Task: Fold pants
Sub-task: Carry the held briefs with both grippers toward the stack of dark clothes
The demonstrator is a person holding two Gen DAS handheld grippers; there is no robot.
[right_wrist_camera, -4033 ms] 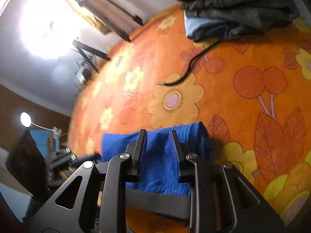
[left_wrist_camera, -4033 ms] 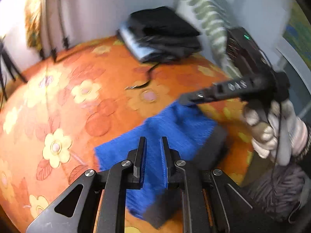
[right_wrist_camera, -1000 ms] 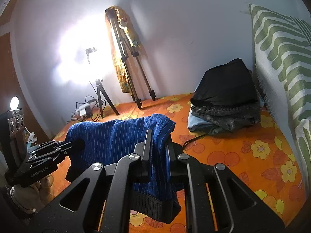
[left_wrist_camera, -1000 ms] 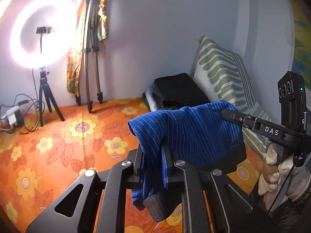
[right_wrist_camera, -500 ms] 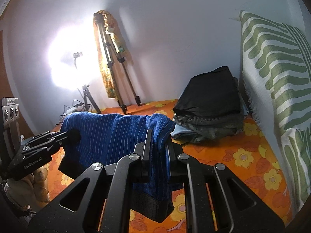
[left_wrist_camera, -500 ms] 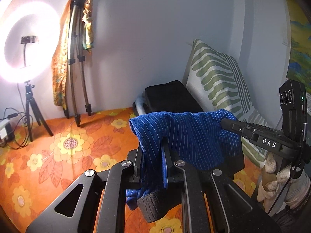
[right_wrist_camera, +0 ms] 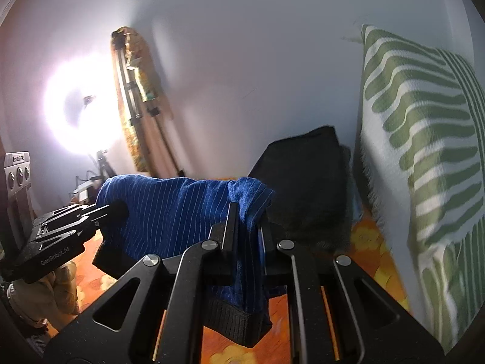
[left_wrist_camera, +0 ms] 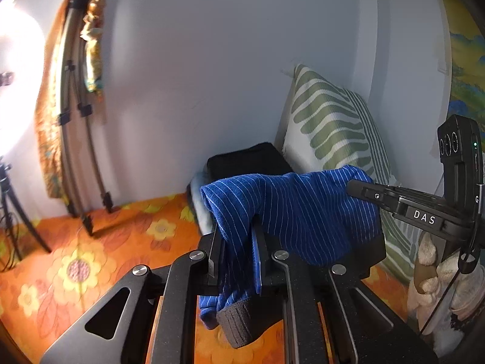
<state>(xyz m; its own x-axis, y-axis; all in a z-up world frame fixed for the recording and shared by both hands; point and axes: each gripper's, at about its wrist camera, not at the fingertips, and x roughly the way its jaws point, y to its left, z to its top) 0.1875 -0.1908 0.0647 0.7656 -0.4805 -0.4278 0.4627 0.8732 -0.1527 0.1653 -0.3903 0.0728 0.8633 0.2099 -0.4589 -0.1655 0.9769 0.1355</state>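
The folded blue pinstriped pants (left_wrist_camera: 297,209) with a dark waistband hang in the air between my two grippers, above the orange floral bedspread (left_wrist_camera: 100,261). My left gripper (left_wrist_camera: 235,230) is shut on one end of them. My right gripper (right_wrist_camera: 247,212) is shut on the other end (right_wrist_camera: 169,209). In the left wrist view the right gripper (left_wrist_camera: 353,186) shows at the right, clamped on the cloth. In the right wrist view the left gripper (right_wrist_camera: 116,209) shows at the left. The dark waistband hangs below the fingers in both views.
A stack of folded dark clothes (left_wrist_camera: 242,160) lies on the bed by the wall and also shows in the right wrist view (right_wrist_camera: 306,182). A green-and-white striped pillow (right_wrist_camera: 424,151) leans next to it. A tripod (left_wrist_camera: 75,121) and a ring light (right_wrist_camera: 81,112) stand at the left.
Both grippers have lifted the pants off the bedspread and carried them to the right, closer to the dark stack and the pillow. Both grips are unchanged.
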